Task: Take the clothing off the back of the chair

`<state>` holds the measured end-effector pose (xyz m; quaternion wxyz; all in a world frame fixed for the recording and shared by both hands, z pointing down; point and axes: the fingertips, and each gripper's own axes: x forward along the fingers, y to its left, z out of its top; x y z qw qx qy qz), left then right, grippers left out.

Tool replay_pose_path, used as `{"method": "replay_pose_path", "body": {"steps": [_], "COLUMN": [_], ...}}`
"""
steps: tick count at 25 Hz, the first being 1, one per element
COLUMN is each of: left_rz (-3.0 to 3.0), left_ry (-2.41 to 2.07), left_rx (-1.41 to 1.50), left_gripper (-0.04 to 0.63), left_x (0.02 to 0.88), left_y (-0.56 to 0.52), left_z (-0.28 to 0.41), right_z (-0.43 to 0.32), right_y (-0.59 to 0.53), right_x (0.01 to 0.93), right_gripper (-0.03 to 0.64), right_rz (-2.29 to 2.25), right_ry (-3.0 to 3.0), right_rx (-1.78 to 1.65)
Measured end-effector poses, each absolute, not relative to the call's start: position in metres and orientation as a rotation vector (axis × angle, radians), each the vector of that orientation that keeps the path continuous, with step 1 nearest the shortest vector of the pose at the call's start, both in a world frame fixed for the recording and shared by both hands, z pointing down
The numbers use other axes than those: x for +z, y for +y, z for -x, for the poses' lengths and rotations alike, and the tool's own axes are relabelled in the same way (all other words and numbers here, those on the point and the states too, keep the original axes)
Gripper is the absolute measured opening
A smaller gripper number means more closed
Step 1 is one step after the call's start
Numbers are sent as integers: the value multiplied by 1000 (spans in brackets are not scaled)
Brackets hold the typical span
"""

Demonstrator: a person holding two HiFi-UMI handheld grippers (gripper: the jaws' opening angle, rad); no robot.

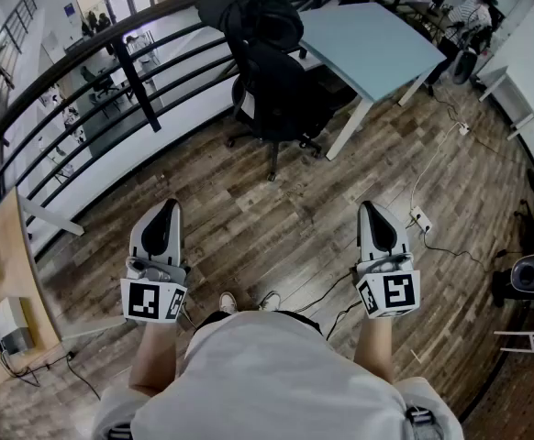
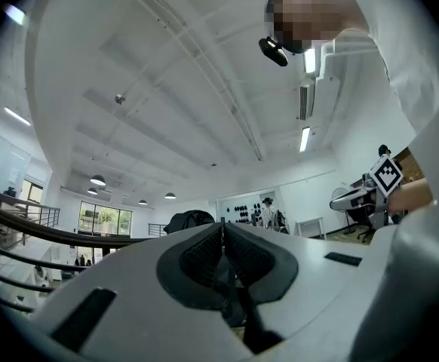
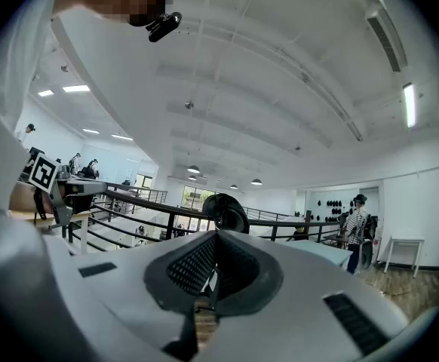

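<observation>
Black clothing [image 1: 249,12] draped over chair [image 1: 281,94], hand-held grippers closed, empty

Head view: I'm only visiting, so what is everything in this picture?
office chair: one, black, beside the table
clothing: one, black, draped over its back
table: one, pale blue top, white legs, upper right
railing: one, black, curving across the upper left
desk: one, light wood, far left
power strip: one, white, on the wooden floor, right
shoes: two, white, bottom centre
left gripper: one, white and black, shut, empty, lower left
right gripper: one, white and black, shut, empty, lower right
</observation>
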<state>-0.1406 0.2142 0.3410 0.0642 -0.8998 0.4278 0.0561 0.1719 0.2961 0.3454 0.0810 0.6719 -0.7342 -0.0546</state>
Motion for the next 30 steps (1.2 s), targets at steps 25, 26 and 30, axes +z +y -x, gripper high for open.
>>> {"method": "replay_pose_path", "body": {"steps": [25, 26, 30], "left_rz": [2697, 2713, 2787], "left_ry": [1412, 1413, 1365], "left_rx": [39, 35, 47], "left_gripper": [32, 32, 32], "left_x": [374, 382, 399], "left_y": [200, 191, 143], "left_z": [112, 109, 89], "right_z": [-198, -197, -204], "right_y": [247, 240, 204], "right_x": [396, 397, 403], "right_gripper": [20, 21, 20], "right_rz": [-1871, -1866, -1872], "right_ry": [-2406, -2401, -2350], "right_rx": [38, 38, 52]}}
